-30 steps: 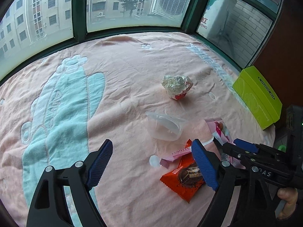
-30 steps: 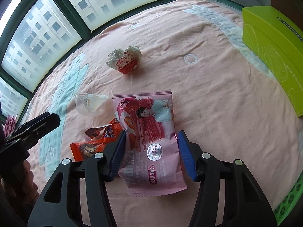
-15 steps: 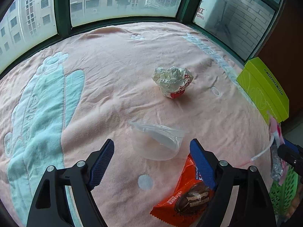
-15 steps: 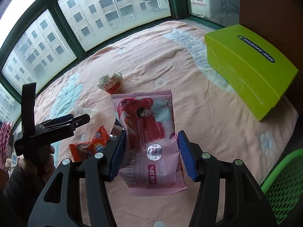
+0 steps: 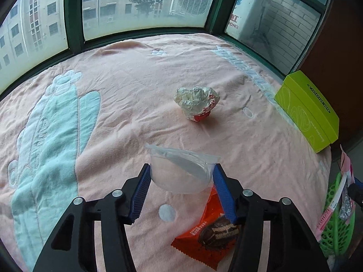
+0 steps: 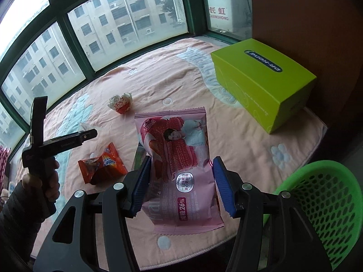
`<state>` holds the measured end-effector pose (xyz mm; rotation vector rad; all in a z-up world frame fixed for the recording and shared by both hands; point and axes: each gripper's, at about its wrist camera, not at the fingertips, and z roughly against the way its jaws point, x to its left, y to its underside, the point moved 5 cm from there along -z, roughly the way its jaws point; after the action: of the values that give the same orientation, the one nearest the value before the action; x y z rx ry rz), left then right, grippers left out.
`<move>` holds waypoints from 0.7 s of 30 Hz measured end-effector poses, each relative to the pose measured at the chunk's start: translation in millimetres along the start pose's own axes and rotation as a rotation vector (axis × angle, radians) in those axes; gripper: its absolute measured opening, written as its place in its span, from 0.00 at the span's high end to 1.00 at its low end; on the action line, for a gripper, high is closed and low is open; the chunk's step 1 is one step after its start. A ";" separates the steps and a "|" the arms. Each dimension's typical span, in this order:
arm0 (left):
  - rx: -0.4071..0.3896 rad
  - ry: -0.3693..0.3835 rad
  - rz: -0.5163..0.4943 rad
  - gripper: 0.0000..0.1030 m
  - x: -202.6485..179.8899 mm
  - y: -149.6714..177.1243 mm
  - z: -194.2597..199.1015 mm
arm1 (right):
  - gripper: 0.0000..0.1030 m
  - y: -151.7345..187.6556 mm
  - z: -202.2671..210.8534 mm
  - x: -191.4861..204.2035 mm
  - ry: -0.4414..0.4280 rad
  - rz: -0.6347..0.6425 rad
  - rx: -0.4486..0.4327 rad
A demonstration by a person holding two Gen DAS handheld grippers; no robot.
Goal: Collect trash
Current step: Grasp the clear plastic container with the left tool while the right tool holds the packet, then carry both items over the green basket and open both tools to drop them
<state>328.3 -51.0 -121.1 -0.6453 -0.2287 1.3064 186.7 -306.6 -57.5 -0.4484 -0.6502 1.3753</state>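
Lifted off the blanket, the pink wrapper (image 6: 181,172) hangs clamped in the right gripper (image 6: 180,187) beside the green basket (image 6: 326,206) at lower right, while the left gripper (image 5: 181,192) now pinches the clear cup (image 5: 181,172).

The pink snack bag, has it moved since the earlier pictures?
Yes. The pink snack bag, held in the right tool, has left the blanket near the orange wrapper and moved right, toward the green basket.

We read "26%" and "NEW" on the pink snack packet (image 6: 181,165), "DR.HONO" on the green box (image 6: 264,83), and "CHANGHONG" on the outdoor sign (image 6: 218,14).
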 end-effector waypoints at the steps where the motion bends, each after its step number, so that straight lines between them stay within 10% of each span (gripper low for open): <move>1: -0.010 0.003 0.000 0.47 -1.6 0.1 5.9 | 0.47 3.4 4.7 -2.6 0.004 -0.002 -0.003; 21: -0.089 0.141 -0.099 0.47 -100.7 36.1 88.7 | 0.46 73.6 80.2 -79.2 0.159 -0.092 -0.035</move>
<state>226.9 -114.1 -50.2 -0.7887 -0.2014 1.1551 73.4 -379.4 -57.6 -0.5434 -0.5584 1.2292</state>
